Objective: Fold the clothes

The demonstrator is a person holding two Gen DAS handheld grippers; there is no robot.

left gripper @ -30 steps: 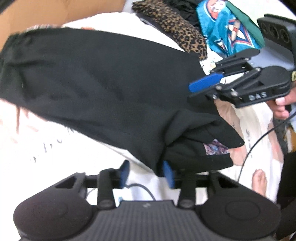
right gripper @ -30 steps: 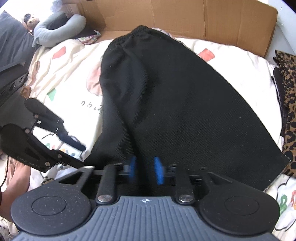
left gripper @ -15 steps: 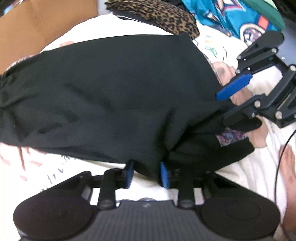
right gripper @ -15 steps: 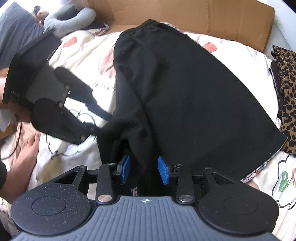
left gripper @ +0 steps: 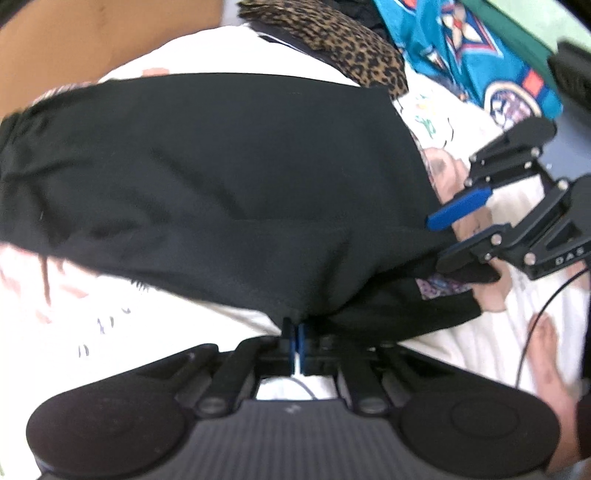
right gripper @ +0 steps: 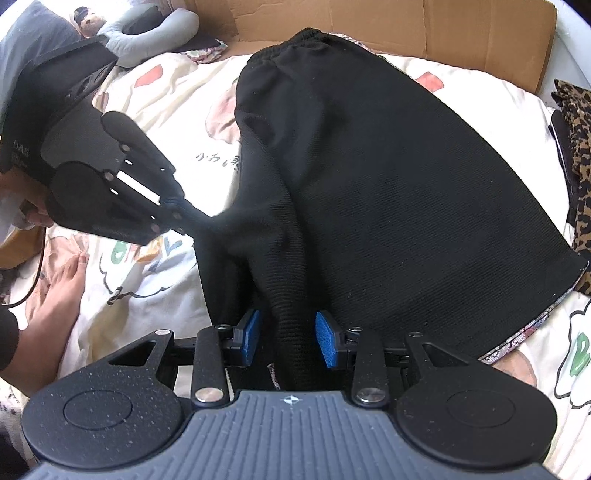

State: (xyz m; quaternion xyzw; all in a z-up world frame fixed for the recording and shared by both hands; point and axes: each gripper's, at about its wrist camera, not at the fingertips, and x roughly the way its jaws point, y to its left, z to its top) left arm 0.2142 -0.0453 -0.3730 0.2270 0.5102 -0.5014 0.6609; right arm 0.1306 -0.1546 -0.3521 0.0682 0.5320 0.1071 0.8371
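Observation:
A black skirt-like garment [left gripper: 221, 166] [right gripper: 369, 166] lies spread on a cartoon-print bedsheet [right gripper: 166, 92], its elastic waistband at the far end in the right wrist view. My left gripper [left gripper: 295, 339] [right gripper: 195, 218] is shut on the garment's side edge and pulls the cloth into a taut peak. My right gripper [right gripper: 288, 336] [left gripper: 439, 243] sits at the hem end. Its jaws stand apart with a raised fold of black fabric between the blue pads [right gripper: 327, 343], and the pads do not visibly press on it. A patterned lining [right gripper: 517, 339] peeks out at the hem.
A cardboard wall [right gripper: 369, 22] stands behind the bed. A leopard-print garment [left gripper: 351, 48] and a teal jersey [left gripper: 480, 55] lie beside the skirt. A grey pillow [right gripper: 147, 29] is at the far left. A person's bare foot [right gripper: 62, 288] and a cable [left gripper: 535, 332] rest on the sheet.
My left gripper's jaws have closed onto the garment's edge. The right gripper has come down from above the cloth to the hem, with a fold now between its pads.

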